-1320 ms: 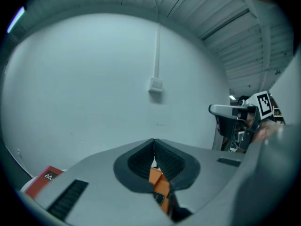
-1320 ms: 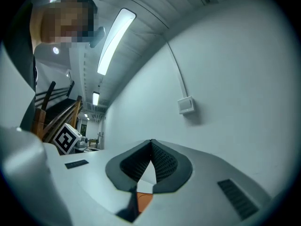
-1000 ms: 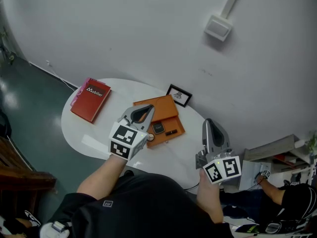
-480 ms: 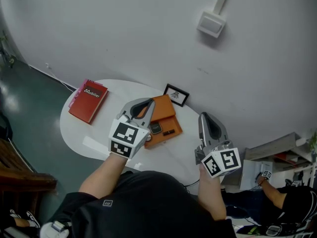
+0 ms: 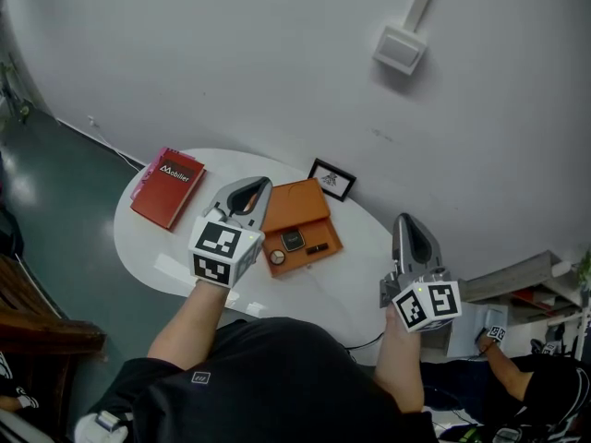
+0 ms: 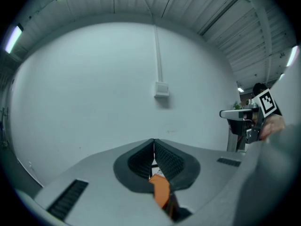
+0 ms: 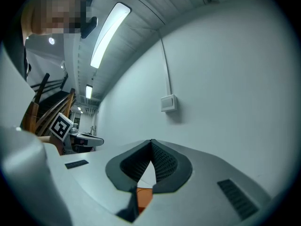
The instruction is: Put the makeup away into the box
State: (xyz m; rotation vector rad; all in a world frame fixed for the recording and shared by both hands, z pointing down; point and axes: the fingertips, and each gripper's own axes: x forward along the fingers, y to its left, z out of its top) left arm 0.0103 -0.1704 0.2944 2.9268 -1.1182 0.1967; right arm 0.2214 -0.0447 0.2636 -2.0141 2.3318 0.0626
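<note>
Box [image 5: 294, 206] open on table [image 5: 162, 247], bare top along near edge; left gripper [image 5: 259, 185], right gripper [image 5: 407, 219] aloft, fingers together, empty.

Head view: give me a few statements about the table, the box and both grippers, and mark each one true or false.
1. The orange box lies open on the white table. True.
2. The left gripper holds a lipstick. False: its jaws are together with nothing between them.
3. The red book lies to the right of the box. False: it lies at the table's left end, apart from the box.
4. The right gripper is shut and empty. True.
5. A small black-framed picture sits beyond the box, toward the wall. True.
</note>
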